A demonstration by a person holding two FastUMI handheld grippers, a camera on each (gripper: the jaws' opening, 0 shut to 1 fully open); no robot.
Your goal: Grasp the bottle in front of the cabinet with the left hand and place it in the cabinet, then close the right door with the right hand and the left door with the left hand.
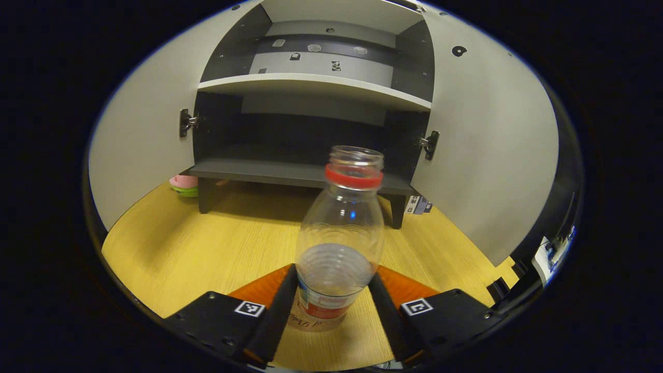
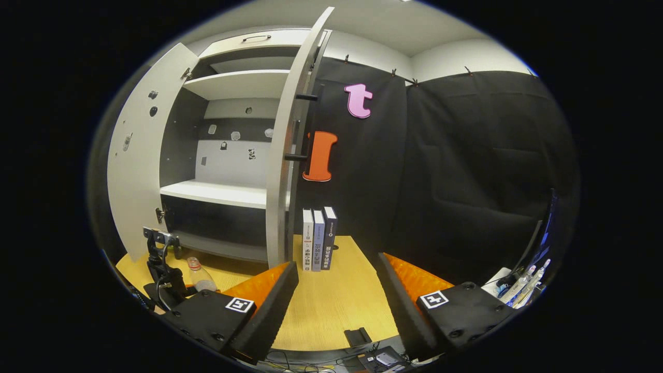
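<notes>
- Clear plastic bottle [image 1: 339,243], capless with a red neck ring, stands upright on the yellow wood-grain tabletop [image 1: 207,243] between the jaws of our left gripper [image 1: 334,300]. The jaws look closed onto its lower body on both sides, at the label band.
- Our right gripper [image 2: 336,295] hangs off to the side over the tabletop, jaws apart and holding nothing.
- The bottle is in front of the cabinet [image 1: 311,171], not yet inside; in the right gripper view it shows small [image 2: 199,277] near the cabinet's foot.
- Risks, as we judge them: the hold sits low on a tall, light bottle, so it could tip forward on the lift. A thin wall may buckle if we squeeze hard, and the open neck could catch the white middle shelf [image 1: 316,85] on the way in.
- Both doors stand wide open, the left door [image 1: 145,140] and the right door [image 1: 487,145]. Swinging either shut too early would hit the bottle or the arm.
- The bottle appears empty. The lower compartment is dark and looks bare; the upper one holds nothing that we can make out.
- Three books [image 2: 318,238] stand upright just beside the right door.
</notes>
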